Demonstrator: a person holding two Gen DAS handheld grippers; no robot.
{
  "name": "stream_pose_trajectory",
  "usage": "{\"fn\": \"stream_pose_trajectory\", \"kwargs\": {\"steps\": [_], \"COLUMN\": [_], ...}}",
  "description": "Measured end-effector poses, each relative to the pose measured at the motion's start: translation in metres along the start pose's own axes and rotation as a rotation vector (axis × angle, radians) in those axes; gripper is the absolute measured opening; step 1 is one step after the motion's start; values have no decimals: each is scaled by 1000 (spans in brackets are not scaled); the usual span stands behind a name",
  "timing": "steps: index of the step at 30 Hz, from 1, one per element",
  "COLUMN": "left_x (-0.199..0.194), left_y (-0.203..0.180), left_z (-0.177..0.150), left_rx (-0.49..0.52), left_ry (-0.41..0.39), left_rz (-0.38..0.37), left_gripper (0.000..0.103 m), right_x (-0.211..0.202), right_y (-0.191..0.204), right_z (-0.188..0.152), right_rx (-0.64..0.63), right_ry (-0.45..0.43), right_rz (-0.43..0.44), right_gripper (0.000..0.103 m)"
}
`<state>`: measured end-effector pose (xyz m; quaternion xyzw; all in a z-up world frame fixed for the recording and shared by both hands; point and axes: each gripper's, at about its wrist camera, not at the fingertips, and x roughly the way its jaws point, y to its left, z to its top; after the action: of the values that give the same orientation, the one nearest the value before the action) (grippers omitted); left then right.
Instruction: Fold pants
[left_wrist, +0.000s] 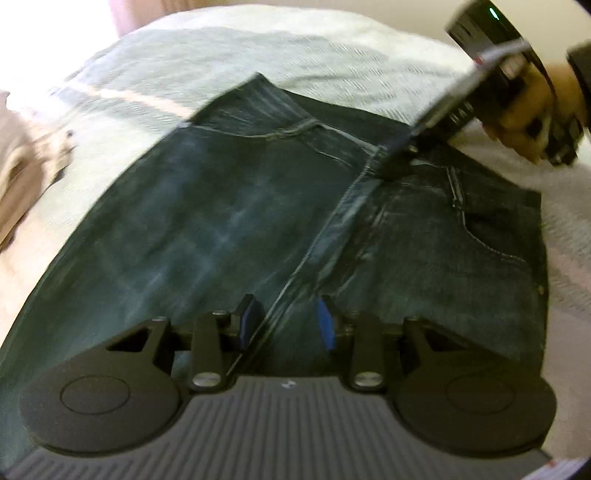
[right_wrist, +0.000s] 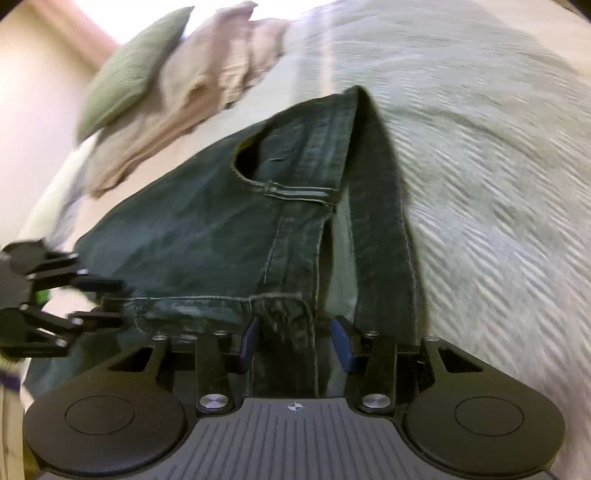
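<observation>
Dark jeans (left_wrist: 221, 206) lie folded on the bedspread (left_wrist: 258, 48); left gripper (left_wrist: 288, 321) gapes empty at lower centre, right gripper (right_wrist: 297, 339) straddles denim, grip unclear.

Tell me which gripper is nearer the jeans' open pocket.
Right. The right gripper straddles the jeans just short of the pocket; the left gripper is at their side edge, farther off.

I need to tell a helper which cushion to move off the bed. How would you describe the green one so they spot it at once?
Start at the pale ribbed bedspread with the dark jeans on it. Past the jeans lies crumpled beige fabric. The green pillow leans beside it: the only olive, plump, square-cornered thing there.
</observation>
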<state>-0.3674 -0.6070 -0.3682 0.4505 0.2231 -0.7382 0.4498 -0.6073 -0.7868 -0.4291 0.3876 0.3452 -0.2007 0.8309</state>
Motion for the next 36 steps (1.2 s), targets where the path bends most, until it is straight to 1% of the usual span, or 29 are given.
{"fn": "stream_pose_trajectory", "kwargs": {"steps": [2,3,6,8,10,11,12,13,14,16,18,20,21,23,26,28,29,31,32,33,34,36], "left_x": [10,12,20,21,20,20,19,18,17,19,20,28,33,42,34,18,7,-16,-26,-36,-46,-64], "left_y": [-7,-9,-10,-11,-12,-12,-13,-13,-13,-14,-19,-25,-27,-29,-26,-22,-19,-15,-14,-13,-11,-10], "left_z": [6,7,6,5,6,6,7,9,11,20,32,46,49,51,41,28,18,-9,-23,-37,-52,-84], "left_rx": [27,33,17,9,0,2,9,15,16,12,4,12,15,6,-7,-34,-60,-109,-130,-156,-185,-243], "left_ry": [14,20,40,44,55,60,63,67,71,72,40,22,16,13,16,28,42,61,78,96,110,147], "left_rz": [8,14,14,15,13,13,12,12,11,12,7,-4,-7,-12,-9,7,11,38,54,71,86,123], "left_gripper": [32,33,33,33,33,33,33,32,32,31,31,31,31,31,32,32,32,32,32,32,32,32], "right_x": [4,6,16,20,22,22,21,20,16,5,-18,-32,-32,-22,1,-3,-7,-23,-31,-41,-49,-61], "right_y": [-6,-9,-16,-19,-22,-22,-24,-24,-23,-3,4,-8,-14,-27,-32,-33,-30,-18,-9,1,11,29], "right_z": [5,6,6,7,11,12,13,13,16,23,33,42,43,41,26,18,16,11,8,2,-4,-17], "right_rx": [-19,-28,-45,-29,14,34,57,77,93,41,8,20,13,44,85,127,142,126,107,91,84,89], "right_ry": [-10,-13,-6,6,37,46,53,65,72,79,25,8,9,19,40,1,-17,-49,-58,-69,-85,-109], "right_rz": [50,58,92,131,186,203,207,204,177,68,45,52,36,20,-14,-16,-34,-124,-177,-209,-214,-180], "right_gripper": [41,41,42,43,42,36,14,9,8,7,6,6,6,6,9,14,15,19,28,32,33,33]}}
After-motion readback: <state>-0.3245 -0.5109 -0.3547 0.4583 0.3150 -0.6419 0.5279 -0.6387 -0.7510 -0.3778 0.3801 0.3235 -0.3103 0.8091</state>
